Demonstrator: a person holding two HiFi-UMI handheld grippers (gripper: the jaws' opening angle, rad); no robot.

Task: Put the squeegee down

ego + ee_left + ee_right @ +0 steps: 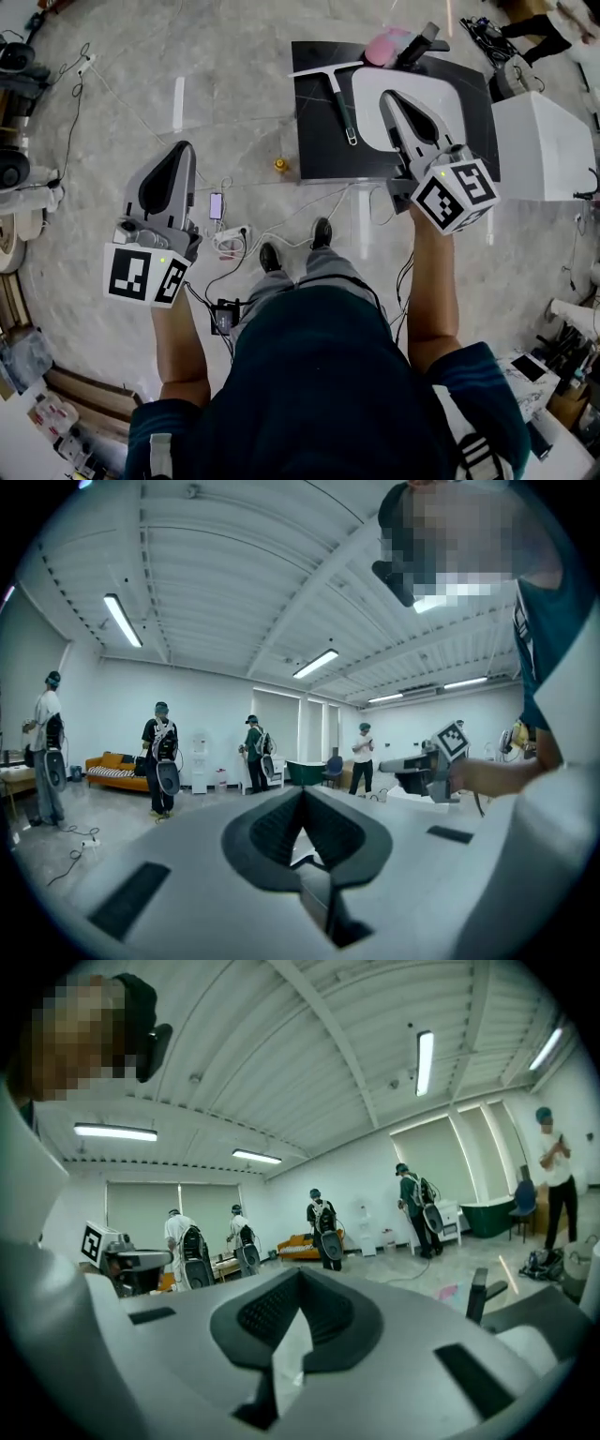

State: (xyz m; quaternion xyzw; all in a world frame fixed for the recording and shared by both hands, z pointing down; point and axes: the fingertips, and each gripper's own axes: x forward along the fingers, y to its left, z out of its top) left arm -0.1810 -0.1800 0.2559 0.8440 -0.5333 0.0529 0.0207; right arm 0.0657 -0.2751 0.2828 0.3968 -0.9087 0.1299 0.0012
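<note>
The squeegee lies flat on the black table, white blade toward the far left, dark handle pointing toward me. Nothing holds it. My right gripper hovers over the table just right of the squeegee, apart from it, jaws shut and empty. In the right gripper view its jaws meet at the tip and point level across the room. My left gripper is raised above the floor, well left of the table. Its jaws also meet with nothing between them.
A white panel, a pink object and a black bottle-like thing share the table. A white box stands to its right. Cables, a power strip and a phone lie on the floor. Other people stand farther off.
</note>
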